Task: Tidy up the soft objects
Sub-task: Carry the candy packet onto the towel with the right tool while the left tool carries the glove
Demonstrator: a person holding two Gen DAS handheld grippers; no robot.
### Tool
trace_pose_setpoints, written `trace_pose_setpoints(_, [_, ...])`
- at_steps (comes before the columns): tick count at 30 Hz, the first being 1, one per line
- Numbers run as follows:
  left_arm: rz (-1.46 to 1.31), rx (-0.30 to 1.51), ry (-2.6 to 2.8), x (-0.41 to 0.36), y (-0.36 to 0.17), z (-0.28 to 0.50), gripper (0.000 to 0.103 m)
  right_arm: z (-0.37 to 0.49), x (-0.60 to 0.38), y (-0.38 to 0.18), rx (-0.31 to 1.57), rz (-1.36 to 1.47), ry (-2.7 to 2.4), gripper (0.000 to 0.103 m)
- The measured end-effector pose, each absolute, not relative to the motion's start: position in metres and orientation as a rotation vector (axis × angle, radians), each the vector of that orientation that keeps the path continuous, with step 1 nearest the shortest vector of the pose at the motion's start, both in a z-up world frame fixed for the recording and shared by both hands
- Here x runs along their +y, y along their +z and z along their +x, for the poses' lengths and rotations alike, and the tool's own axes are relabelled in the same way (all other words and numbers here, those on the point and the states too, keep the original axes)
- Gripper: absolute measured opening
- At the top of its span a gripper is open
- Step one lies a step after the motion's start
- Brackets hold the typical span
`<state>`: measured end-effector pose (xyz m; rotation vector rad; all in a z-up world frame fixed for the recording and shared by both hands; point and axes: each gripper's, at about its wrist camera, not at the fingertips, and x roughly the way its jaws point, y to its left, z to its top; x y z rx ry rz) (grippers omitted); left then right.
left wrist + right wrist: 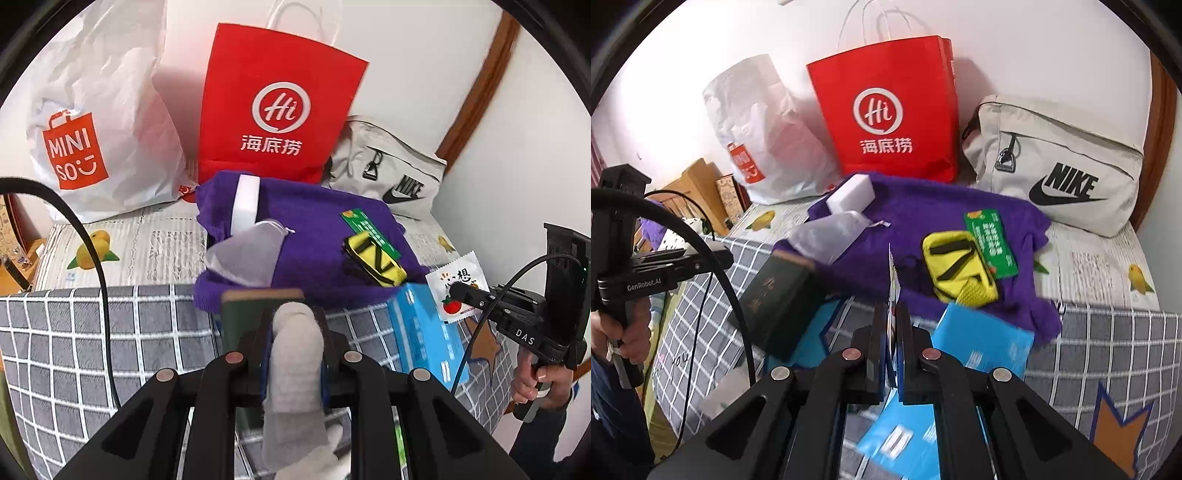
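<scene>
Purple towel (923, 229) lies spread on bed (1108, 332), toward rear edge, before red paper bag (886, 107), white plastic bag (764, 147) and grey Nike pouch (1056, 166) at wall. On towel: white sponge block (849, 194), mesh pouch (827, 232), yellow case (956, 266), green packet (991, 240). Blue packs (982, 343) lie near bed front edge. Left tongs (291, 314) grip grey-white cloth (295, 354); dark green box (783, 295) sits at their tip. Right tongs (894, 314) closed on thin sachet (458, 284).
</scene>
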<state>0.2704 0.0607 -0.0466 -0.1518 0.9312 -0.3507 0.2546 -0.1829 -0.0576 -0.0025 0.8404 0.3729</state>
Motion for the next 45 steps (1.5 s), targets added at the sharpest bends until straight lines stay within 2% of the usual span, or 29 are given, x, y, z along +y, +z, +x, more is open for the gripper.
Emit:
trace_pose_setpoints(13, [-0.098,0.948,-0.341,0.04,-0.061,0.341,0.019,0.348,-0.201,-0.066,0.854,-0.012,0.309,0.005])
trace_pose_setpoints(20, [-0.09,0.965,-0.359,0.029,-0.076,0.378,0.019,0.402,-0.204,-0.091,0.903,0.054,0.327,0.005])
trace_pose_setpoints(30, [-0.077,1.016,-0.348,0.021,-0.103,0.408,0.019,0.431,-0.196,-0.107,0.927,0.052,0.352,0.005])
trace_pose_setpoints(40, [-0.047,1.05,-0.361,0.007,-0.118,0.415,0.019,0.432,-0.202,-0.112,0.965,0.048,0.371,0.01])
trace_pose_setpoints(45, [-0.039,1.062,-0.372,0.0,-0.124,0.416,0.019,0.43,-0.207,-0.111,0.978,0.001,0.333,0.021])
